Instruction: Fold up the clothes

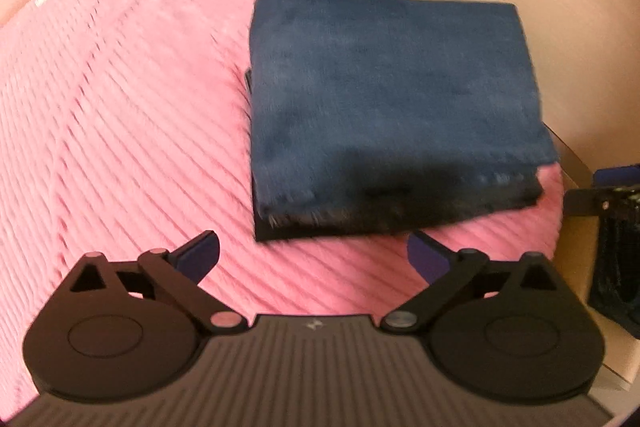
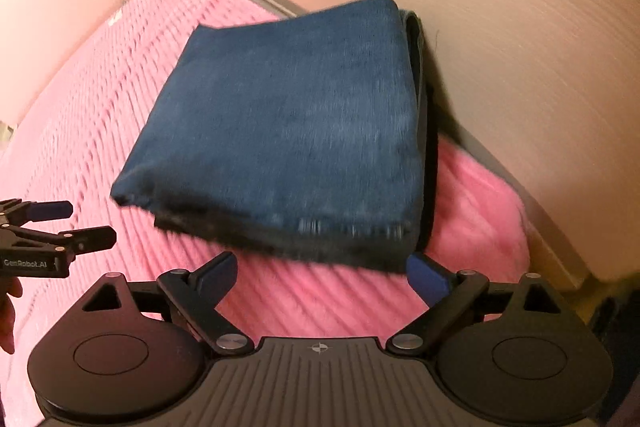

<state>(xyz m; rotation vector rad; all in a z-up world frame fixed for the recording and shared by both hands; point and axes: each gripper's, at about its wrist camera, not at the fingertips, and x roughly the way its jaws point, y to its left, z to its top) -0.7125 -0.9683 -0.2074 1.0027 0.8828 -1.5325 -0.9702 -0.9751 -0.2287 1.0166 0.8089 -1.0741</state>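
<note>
Currently both left tongs (image 1: 312, 255) and right tongs (image 2: 320, 277) are held apart, empty; the folded dark-blue fleece garment (image 1: 392, 115) could be snagged and unfolded on the pink ribbed blanket (image 1: 120, 131).

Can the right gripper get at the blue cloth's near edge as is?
Probably yes. The right gripper is open and empty, and the folded blue cloth's near edge lies just ahead on the pink cover, with nothing between. The left gripper sits off to the side.

Open pink cover (image 1: 120, 131) left of the folded cloth (image 1: 384, 99): clear passage. Wall (image 2: 520, 27) close behind and right blocks reach.
</note>
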